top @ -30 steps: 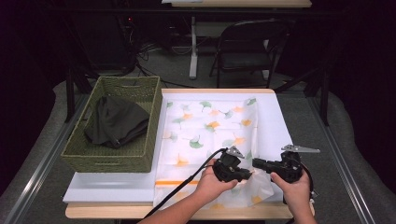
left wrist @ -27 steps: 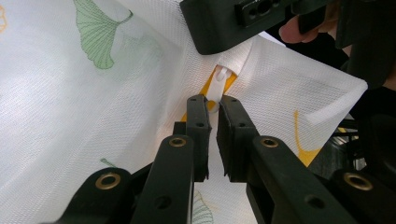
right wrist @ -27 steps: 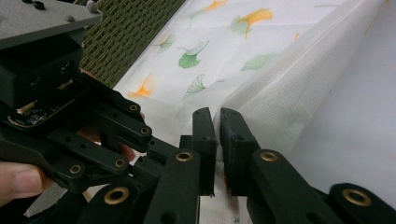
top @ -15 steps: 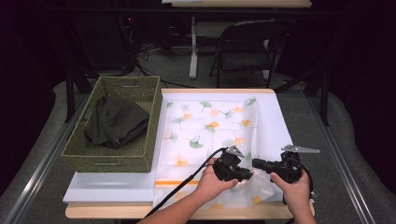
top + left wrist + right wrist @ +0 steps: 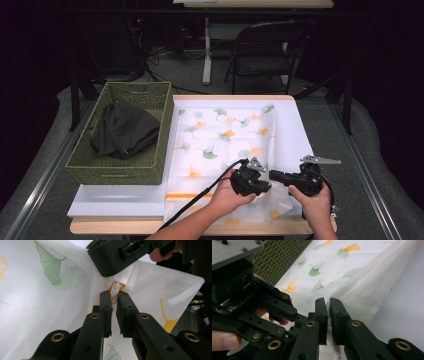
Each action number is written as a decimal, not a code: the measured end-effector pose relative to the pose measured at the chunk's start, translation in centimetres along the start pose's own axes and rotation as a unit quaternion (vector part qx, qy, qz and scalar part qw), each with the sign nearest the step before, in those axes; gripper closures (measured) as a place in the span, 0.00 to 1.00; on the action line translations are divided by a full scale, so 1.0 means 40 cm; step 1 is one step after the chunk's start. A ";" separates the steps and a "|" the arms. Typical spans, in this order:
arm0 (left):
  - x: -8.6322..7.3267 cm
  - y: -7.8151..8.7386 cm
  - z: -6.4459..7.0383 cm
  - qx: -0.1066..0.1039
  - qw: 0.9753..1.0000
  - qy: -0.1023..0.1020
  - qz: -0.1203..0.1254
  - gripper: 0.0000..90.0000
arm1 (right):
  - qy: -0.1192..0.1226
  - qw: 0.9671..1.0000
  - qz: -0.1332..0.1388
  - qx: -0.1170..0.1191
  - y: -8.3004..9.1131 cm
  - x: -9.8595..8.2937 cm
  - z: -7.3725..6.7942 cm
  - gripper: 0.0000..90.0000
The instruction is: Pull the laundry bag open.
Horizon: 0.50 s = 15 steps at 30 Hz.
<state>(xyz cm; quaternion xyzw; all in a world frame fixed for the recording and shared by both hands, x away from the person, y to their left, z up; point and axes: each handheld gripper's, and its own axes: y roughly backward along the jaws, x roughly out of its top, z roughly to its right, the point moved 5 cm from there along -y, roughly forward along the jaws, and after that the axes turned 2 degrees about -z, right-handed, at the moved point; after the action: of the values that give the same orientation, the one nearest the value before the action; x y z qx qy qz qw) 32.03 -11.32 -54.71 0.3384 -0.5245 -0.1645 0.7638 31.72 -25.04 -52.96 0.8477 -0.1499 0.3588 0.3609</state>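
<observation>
Both the left gripper point(image 5: 264, 184) and right gripper point(image 5: 274, 175) are nipped nearly closed on the leaf-print cloth's point(image 5: 225, 135) near edge, so I'd guess lifting it together to fold comes next.

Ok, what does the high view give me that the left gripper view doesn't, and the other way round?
High view alone: the wicker basket with the dark garment in it, left of the leaf-print cloth, and both hands side by side at the cloth's near right corner. Left gripper view alone: the left gripper nipping a raised fold of the cloth, jaws nearly shut on it. Both: the cloth, and the right gripper close beside the left one.
</observation>
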 end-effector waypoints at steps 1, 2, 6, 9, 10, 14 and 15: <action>0.000 0.000 0.000 0.000 1.000 0.000 0.000 0.93 | 0.000 1.000 -0.001 0.000 0.000 0.000 0.000 0.94; 0.000 0.000 0.000 0.000 1.000 0.000 0.000 0.93 | 0.000 1.000 -0.001 0.000 0.000 0.000 0.000 0.94; -0.002 -0.001 0.007 0.020 0.999 -0.027 -0.004 0.94 | 0.000 1.000 -0.001 0.000 0.000 0.000 0.000 0.94; -0.002 0.003 0.013 0.039 0.998 -0.051 -0.009 0.94 | 0.000 1.000 0.000 -0.005 0.002 0.000 0.003 0.94; -0.002 0.003 0.014 0.043 0.998 -0.055 -0.010 0.94 | -0.001 1.000 0.001 -0.004 0.002 0.001 0.002 0.94; -0.002 0.004 0.016 0.050 0.997 -0.061 -0.012 0.94 | 0.002 1.000 0.001 -0.007 0.006 0.001 0.004 0.94; -0.003 0.003 0.017 0.051 0.997 -0.061 -0.012 0.94 | 0.003 1.000 0.001 -0.007 0.006 0.001 0.004 0.94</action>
<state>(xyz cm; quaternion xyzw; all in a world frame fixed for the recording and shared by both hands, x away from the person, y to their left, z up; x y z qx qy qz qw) 31.37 -11.39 -54.56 0.3724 -0.5738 -0.1670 0.7100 31.70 -25.33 -52.88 0.8438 -0.1518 0.3606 0.3674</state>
